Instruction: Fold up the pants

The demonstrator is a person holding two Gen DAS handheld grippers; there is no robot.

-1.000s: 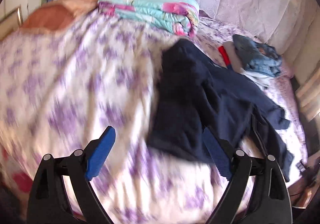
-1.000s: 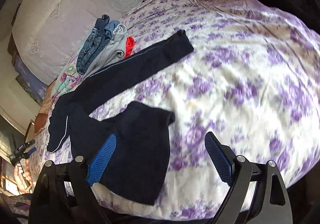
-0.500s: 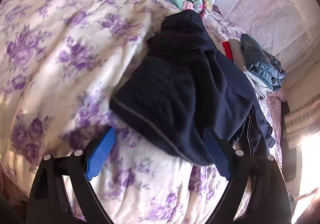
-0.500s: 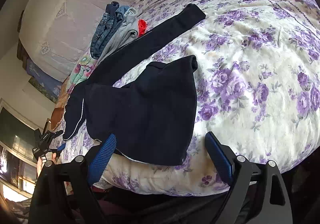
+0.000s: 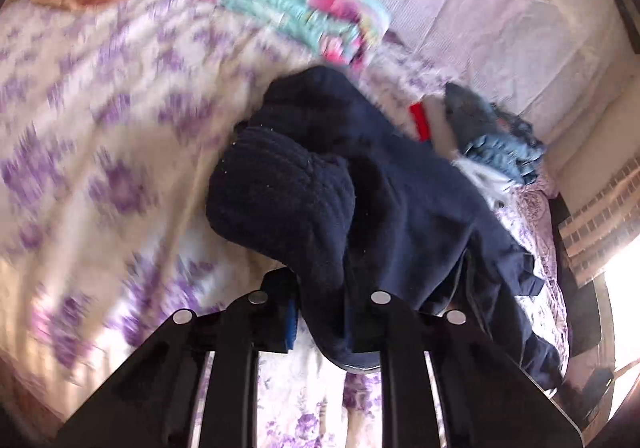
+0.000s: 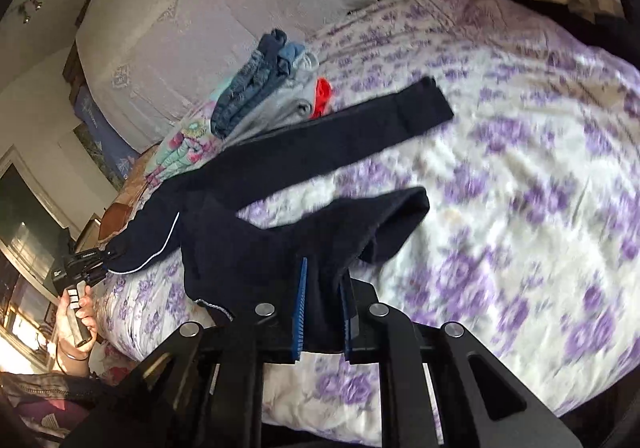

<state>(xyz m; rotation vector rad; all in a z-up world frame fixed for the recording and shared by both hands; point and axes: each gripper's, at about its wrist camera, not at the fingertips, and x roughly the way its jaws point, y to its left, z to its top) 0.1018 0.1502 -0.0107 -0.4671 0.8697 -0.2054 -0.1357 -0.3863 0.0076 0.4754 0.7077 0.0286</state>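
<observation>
Both my jaws have just closed: left gripper (image 5: 320,324) and right gripper (image 6: 322,312) pinching the pants (image 6: 280,248) near the bed (image 6: 520,207) edge — now lift evenly, keep the cloth taut

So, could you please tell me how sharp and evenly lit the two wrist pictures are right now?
Left wrist view: the purple-flowered bedspread is smeared by motion blur, the dark navy fabric pants stay fairly crisp, and window glare burns out the right edge. Right wrist view: the bedspread blurs on the right, the pants leg is sharper, and fisheye distortion bulges the bed in both.
</observation>
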